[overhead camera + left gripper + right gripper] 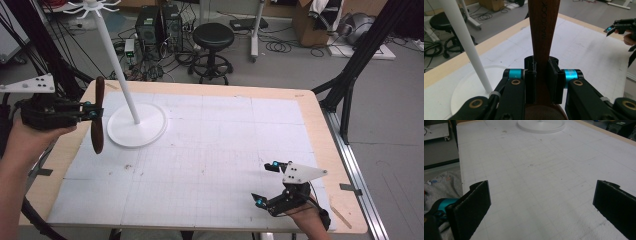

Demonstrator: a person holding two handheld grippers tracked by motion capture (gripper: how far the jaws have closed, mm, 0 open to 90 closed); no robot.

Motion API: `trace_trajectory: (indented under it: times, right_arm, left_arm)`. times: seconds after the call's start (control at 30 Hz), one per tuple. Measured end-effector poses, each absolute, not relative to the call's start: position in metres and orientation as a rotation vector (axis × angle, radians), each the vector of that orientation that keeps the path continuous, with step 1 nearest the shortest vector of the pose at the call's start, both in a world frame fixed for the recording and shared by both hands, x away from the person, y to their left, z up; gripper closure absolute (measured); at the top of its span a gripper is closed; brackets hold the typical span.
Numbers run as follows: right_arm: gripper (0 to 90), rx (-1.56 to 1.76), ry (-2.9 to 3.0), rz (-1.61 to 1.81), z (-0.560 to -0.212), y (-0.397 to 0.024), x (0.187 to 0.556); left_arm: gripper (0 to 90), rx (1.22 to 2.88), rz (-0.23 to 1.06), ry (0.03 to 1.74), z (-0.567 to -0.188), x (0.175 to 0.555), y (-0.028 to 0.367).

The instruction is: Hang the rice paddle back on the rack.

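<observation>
Beside the left gripper (92, 111), on its inner side and near it, stands the white stand (136, 125): a round base on the table (210, 150) with a thin pole leaning up and away to hooks at the top. That gripper is clamped on a wooden spoon (97, 115), gripping it partway along the handle, so the long axis runs upright across the jaws, one end above them and the other hanging below, clear of the table. Since the hooks sit well above the spoon's upper end, the coming move likely turns on lifting along the pole. Far off at the near right corner, the right gripper (267, 182) rests with jaws wide and empty.
</observation>
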State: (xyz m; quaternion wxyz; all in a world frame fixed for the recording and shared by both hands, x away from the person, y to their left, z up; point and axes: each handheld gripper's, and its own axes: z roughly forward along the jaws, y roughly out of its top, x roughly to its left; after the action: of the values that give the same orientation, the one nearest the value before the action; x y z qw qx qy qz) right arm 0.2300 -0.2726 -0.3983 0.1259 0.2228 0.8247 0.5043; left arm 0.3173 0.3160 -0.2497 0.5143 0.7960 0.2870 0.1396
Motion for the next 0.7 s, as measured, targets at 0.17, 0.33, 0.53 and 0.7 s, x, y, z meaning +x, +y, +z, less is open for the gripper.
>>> trace_trajectory:
  times: [0.17, 0.33, 0.53, 0.7]
  right_arm:
    - [0.2, 0.649, 2.401, 1.469, -0.398, -0.272, 0.23]
    - [0.2, 0.648, 2.402, 1.471, -0.398, -0.272, 0.23]
    - [0.2, 0.647, 2.399, 1.472, -0.398, -0.273, 0.23]
    - [0.2, 0.641, 2.395, 1.477, -0.398, -0.272, 0.231]
  left_arm:
    - [78.2, 1.871, 0.36, 0.723, -0.241, 0.317, 0.319]
    - [78.2, 1.85, 0.395, 0.749, -0.233, 0.316, 0.321]
    - [78.2, 1.811, 0.423, 0.777, -0.222, 0.317, 0.324]
    - [78.2, 1.779, 0.449, 0.799, -0.213, 0.317, 0.324]
